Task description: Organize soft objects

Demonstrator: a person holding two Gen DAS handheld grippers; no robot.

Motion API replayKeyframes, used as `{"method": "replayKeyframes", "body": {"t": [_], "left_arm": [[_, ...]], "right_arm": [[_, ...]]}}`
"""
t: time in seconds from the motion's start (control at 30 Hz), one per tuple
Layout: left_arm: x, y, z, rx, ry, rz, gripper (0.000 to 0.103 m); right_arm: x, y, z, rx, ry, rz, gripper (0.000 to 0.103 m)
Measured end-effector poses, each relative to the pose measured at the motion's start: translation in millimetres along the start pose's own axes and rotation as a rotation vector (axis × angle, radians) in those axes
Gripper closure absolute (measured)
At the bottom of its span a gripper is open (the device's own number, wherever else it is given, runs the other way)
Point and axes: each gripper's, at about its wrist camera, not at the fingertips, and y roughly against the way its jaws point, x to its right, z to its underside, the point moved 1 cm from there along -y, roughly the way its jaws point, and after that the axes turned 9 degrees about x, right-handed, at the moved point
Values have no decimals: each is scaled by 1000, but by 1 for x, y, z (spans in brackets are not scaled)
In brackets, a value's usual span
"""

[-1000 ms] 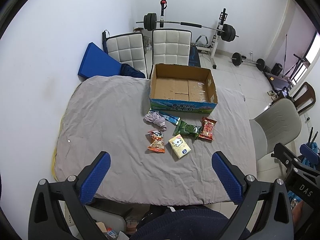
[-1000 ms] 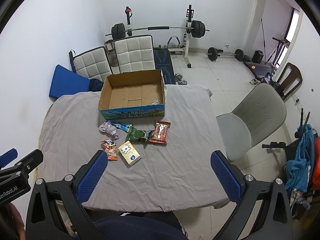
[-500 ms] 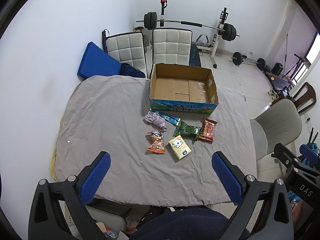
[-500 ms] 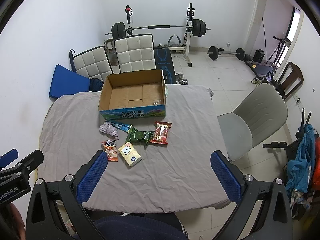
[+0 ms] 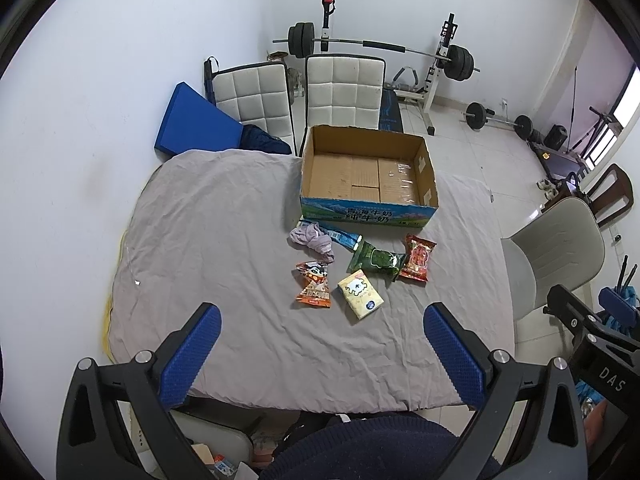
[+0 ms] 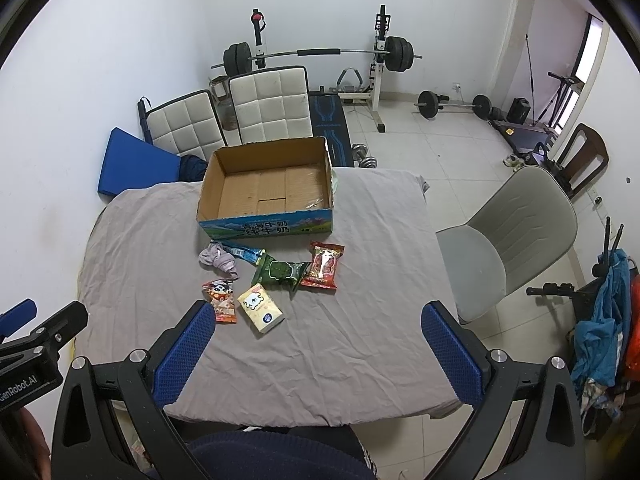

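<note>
An open, empty cardboard box [image 5: 368,176] [image 6: 266,190] stands at the far side of a table under a grey cloth [image 5: 208,240]. In front of it lie a crumpled purple cloth [image 5: 312,238] [image 6: 218,260], a blue packet [image 5: 340,237], a green snack bag [image 5: 374,260] [image 6: 280,272], a red snack bag [image 5: 418,258] [image 6: 324,266], an orange snack bag [image 5: 314,284] [image 6: 220,296] and a yellow tissue pack [image 5: 360,294] [image 6: 260,308]. My left gripper [image 5: 320,356] and right gripper [image 6: 318,354] are open and empty, held high above the table's near edge.
Two white padded chairs [image 5: 340,88] and a blue mat [image 5: 192,124] stand behind the table. A grey chair [image 6: 508,236] is at the right. A barbell rack [image 6: 320,54] and weights are at the back wall.
Both views have drifted very slightly; the objects sit a touch lower in frame. Nothing on the table has moved and both grippers stay open.
</note>
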Motion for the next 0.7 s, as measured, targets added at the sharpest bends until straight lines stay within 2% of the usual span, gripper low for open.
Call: {"method": "replayKeyframes", "body": {"t": [0.7], "left_arm": [[6,-2,-10,8,-3,7,0]], "right_arm": [[0,4,-1,25,-2,-3,0]]}}
